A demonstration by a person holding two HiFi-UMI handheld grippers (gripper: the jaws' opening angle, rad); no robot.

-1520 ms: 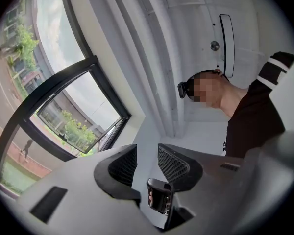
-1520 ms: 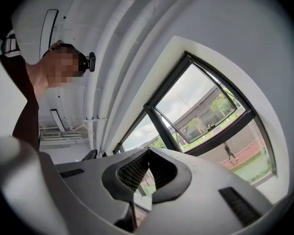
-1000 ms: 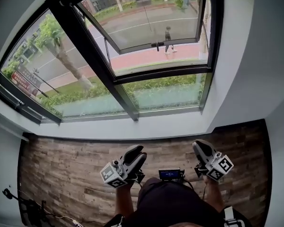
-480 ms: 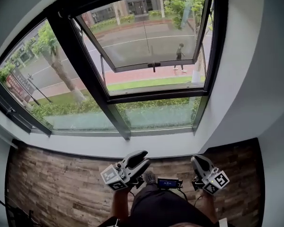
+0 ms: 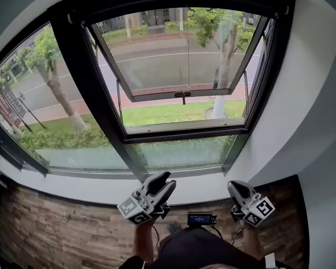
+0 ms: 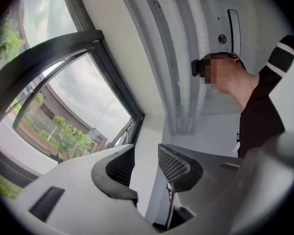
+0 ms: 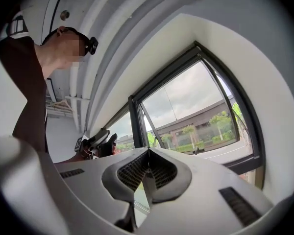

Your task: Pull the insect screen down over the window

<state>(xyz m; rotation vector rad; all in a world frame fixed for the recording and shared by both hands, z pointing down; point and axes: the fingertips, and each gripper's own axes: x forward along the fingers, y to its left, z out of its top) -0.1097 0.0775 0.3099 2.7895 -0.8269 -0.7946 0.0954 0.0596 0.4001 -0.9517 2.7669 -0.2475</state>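
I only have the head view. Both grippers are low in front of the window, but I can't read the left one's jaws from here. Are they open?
Observer: Yes. In its own view the left gripper has its jaws apart, with nothing between them.
Operator: And the right one?
Observer: The right gripper has its jaws shut together, tips touching, and it holds nothing.
Operator: Is either camera facing the glass?
Observer: The right gripper view looks over its jaws at the window, which fills the middle and right of that picture.
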